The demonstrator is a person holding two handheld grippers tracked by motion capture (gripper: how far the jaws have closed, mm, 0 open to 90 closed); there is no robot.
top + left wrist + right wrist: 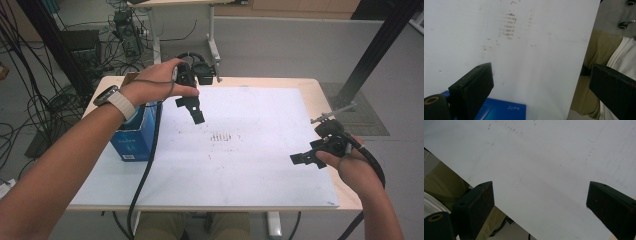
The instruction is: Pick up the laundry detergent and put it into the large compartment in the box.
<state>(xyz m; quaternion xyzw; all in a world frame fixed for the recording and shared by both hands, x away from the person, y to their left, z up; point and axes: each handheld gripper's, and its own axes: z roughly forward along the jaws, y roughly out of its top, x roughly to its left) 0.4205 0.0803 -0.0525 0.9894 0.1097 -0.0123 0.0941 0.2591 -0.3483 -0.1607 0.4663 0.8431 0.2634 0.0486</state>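
Bench: we see a white sheet (260, 165) covering most of the bench (312, 87), with faint brown smudges (225, 136) near its middle.
Left gripper: we hold the left gripper (196, 114) raised over the far left part of the sheet; in the left gripper view its jaws stand wide apart with nothing between them.
Right gripper: we hold the right gripper (304, 159) low at the sheet's right edge, pointing inward; its jaws are spread apart and hold nothing.
Blue box: the blue box (134, 140) stands at the bench's left edge, just beside and below the left hand (159, 82).
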